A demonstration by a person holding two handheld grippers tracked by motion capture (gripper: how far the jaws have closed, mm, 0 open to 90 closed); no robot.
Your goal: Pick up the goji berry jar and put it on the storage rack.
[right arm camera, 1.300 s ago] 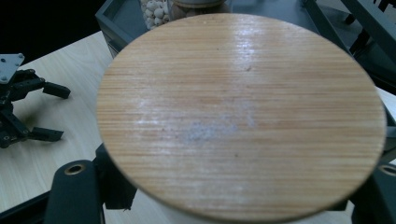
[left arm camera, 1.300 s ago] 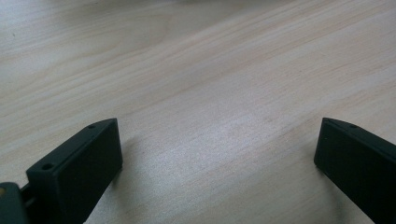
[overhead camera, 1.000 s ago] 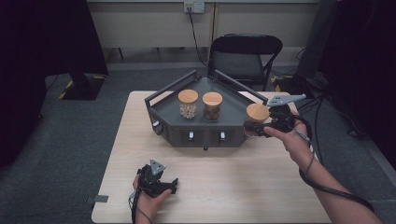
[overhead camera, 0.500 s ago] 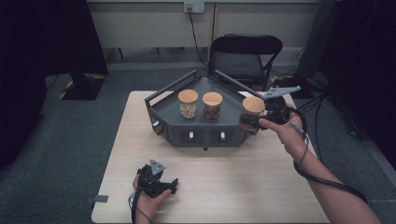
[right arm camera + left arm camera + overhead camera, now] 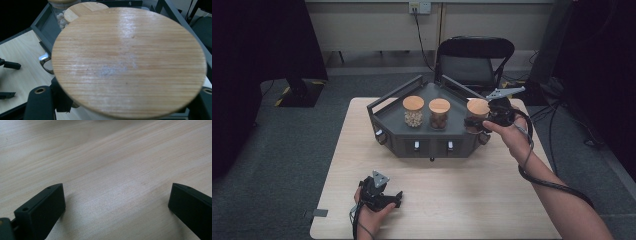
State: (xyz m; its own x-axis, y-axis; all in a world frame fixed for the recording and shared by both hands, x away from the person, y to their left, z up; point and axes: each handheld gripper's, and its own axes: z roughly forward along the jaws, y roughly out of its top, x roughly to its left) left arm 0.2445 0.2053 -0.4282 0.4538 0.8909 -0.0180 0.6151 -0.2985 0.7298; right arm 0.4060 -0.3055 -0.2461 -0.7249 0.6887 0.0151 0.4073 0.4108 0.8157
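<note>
A dark grey angular tray point(image 5: 427, 145) stands at the table's far middle. In it are a wooden-lidded jar of pale pieces point(image 5: 413, 111) and a wooden-lidded jar of dark contents point(image 5: 439, 113). My right gripper point(image 5: 474, 121) is shut on a third jar point(image 5: 477, 107) at the tray's right end. I cannot tell whether that jar touches the tray. Its round wooden lid point(image 5: 130, 62) looms large between my right gripper's point(image 5: 122, 100) jaws. My left gripper point(image 5: 396, 199) rests on the table near the front edge. Its jaws stand wide open over bare wood, with nothing between them point(image 5: 117, 200).
The light wooden table point(image 5: 472, 200) has room in front of the tray. A black folding chair point(image 5: 474, 65) stands behind the table. A cable trails from the right gripper along the person's forearm.
The right gripper has carried its jar leftward and a little up, from beside the tray's right corner to over its right end. The left gripper has stayed put.
</note>
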